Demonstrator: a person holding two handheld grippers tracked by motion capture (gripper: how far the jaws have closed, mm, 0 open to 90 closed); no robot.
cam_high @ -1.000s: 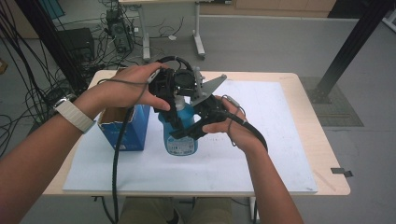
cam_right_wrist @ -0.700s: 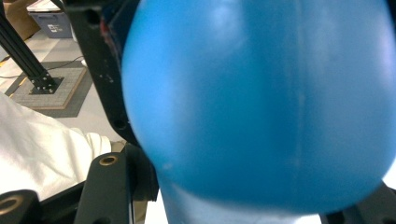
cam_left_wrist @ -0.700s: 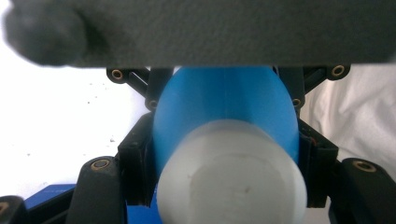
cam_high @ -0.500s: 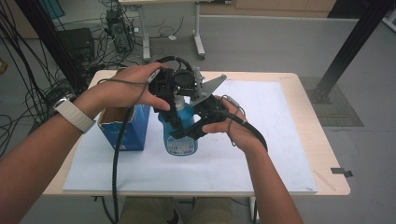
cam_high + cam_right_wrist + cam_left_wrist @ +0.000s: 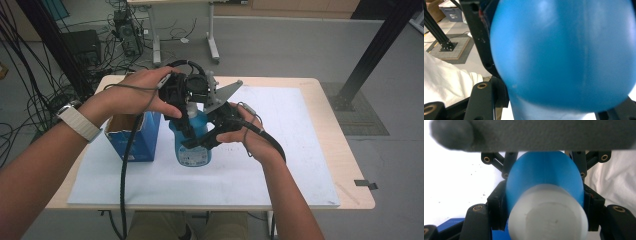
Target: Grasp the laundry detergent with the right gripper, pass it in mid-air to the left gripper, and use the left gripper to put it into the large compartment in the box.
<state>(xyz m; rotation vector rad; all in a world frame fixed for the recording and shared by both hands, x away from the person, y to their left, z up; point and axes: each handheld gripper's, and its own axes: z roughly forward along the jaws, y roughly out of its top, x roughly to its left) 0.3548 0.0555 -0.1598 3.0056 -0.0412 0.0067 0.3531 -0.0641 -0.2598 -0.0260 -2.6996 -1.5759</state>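
A blue bottle (image 5: 194,148) with a white cap stands upright on the white sheet (image 5: 280,165) at the middle of the table. My left gripper (image 5: 189,111) comes down from above and is shut on the bottle's top. In the left gripper view its pads (image 5: 498,213) press on both sides of the white cap (image 5: 547,220). My right gripper (image 5: 201,139) reaches in from the right and is shut on the bottle's body. The blue body (image 5: 564,55) bulges between its black jaws in the right gripper view.
An open blue cardboard box (image 5: 134,136) stands just left of the bottle, touching or nearly touching it. The sheet covers most of the wooden table (image 5: 345,150). Cables trail from both grippers toward the near edge. A black post (image 5: 372,50) stands beyond the right corner.
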